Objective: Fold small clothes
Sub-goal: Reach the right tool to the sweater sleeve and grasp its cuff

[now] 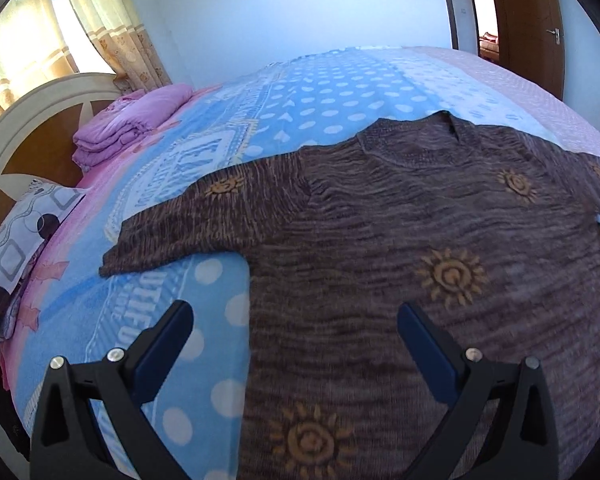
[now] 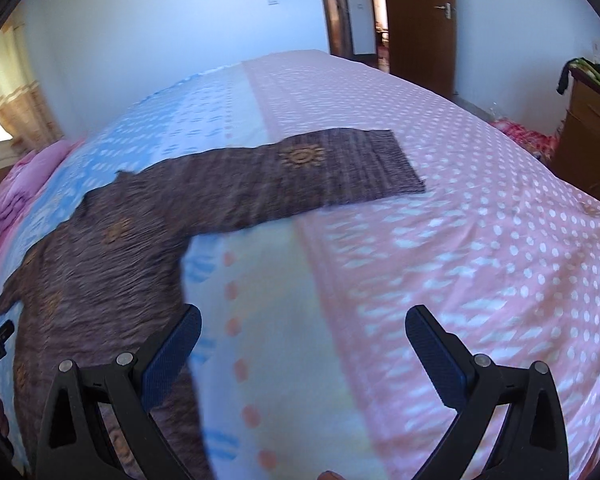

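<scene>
One sweater (image 1: 380, 240) lies flat on the bed (image 1: 300, 92), both sleeves spread. Left gripper (image 1: 294, 344) and right gripper (image 2: 302, 344): jaws released, empty. One folded quilt (image 1: 128, 120) at 10 o'clock.

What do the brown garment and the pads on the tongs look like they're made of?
Brown sweater: looks like a soft, matte knit, going by the wavy streaked yarn texture and the ribbed cuff; the tan suns seem knitted in. Pads: dark blue, with a fine grid texture, probably rubber or grippy plastic.
</scene>
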